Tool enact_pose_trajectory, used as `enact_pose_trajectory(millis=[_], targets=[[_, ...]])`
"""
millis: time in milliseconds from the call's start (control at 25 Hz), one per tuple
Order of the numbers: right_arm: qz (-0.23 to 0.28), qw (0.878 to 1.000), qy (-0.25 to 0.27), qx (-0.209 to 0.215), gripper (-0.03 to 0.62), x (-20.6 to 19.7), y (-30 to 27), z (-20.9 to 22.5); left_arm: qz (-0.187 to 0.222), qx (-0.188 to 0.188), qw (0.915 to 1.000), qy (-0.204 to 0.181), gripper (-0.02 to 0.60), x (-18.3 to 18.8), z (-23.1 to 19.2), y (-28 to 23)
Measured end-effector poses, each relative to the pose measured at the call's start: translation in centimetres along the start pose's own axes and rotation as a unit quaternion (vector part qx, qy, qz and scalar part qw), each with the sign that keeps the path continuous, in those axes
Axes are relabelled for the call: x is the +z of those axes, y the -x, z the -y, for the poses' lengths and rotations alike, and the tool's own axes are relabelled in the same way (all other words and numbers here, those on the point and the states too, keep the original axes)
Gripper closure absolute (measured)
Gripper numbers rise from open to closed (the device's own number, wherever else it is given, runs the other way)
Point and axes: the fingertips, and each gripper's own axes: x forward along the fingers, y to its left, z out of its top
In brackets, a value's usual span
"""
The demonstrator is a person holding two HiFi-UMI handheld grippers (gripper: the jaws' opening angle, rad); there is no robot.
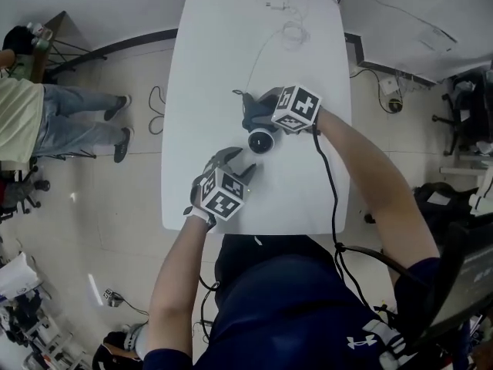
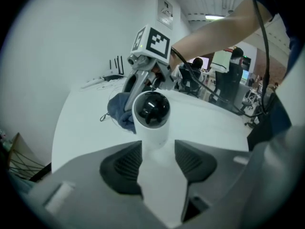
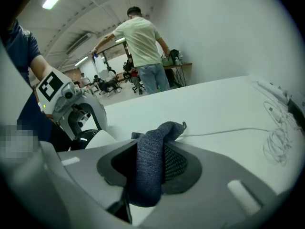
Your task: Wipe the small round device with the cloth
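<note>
The small round device (image 1: 262, 141), a white body with a black dome (image 2: 151, 109), is in the middle of the white table (image 1: 208, 68). My left gripper (image 1: 243, 160) is shut on the device's white body (image 2: 157, 159), its pads pressing from both sides. The dark blue cloth (image 3: 151, 161) is pinched in my right gripper (image 3: 150, 163), which is shut on it. In the head view the right gripper (image 1: 258, 114) sits just beyond the device, and the cloth (image 2: 119, 112) hangs right behind the dome. Whether the cloth touches the device I cannot tell.
A thin white cable (image 1: 289, 29) loops over the far end of the table, with coils at the right (image 3: 276, 137). A person in a light shirt and jeans (image 1: 46, 118) stands left of the table. The near table edge (image 1: 246, 230) is just in front of me.
</note>
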Motion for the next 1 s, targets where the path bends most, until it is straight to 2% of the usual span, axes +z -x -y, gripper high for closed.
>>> enact_pose_trajectory(millis=[200,320,440,560,640,800,880,1000], targets=[[-0.005,0.997,0.071,0.001,0.464,3.3,0.6,-0.4,0.005,-0.005,1.0000,0.001,0.367,0.3,0.4,-0.2],[-0.017,0.992,0.122,0.030,0.464,6.5,0.8,-2.4,0.008,-0.008,0.9999,0.003,0.367,0.5,0.4,-0.5],[-0.058,0.982,0.167,0.074,0.464,7.8,-0.5,-5.6,0.008,-0.009,0.9999,0.005,0.367,0.3,0.4,-0.5],[-0.128,0.965,0.214,0.088,0.464,5.6,-3.1,-6.9,0.009,-0.012,0.9998,0.012,0.367,-0.4,0.1,0.0],[-0.166,0.957,0.219,0.092,0.464,4.1,-4.5,-6.9,0.009,-0.009,0.9998,0.018,0.367,-1.3,-0.7,0.7],[-0.197,0.952,0.202,0.121,0.464,2.4,-5.2,-7.7,0.009,0.004,0.9993,0.036,0.367,-2.4,-1.5,1.5],[-0.198,0.949,0.218,0.112,0.464,2.5,-4.9,-7.2,0.010,0.005,0.9992,0.037,0.367,-2.5,-1.4,1.6],[-0.173,0.950,0.234,0.115,0.464,4.5,-3.5,-7.2,0.015,0.004,0.9993,0.034,0.367,-2.0,-1.4,1.6]])
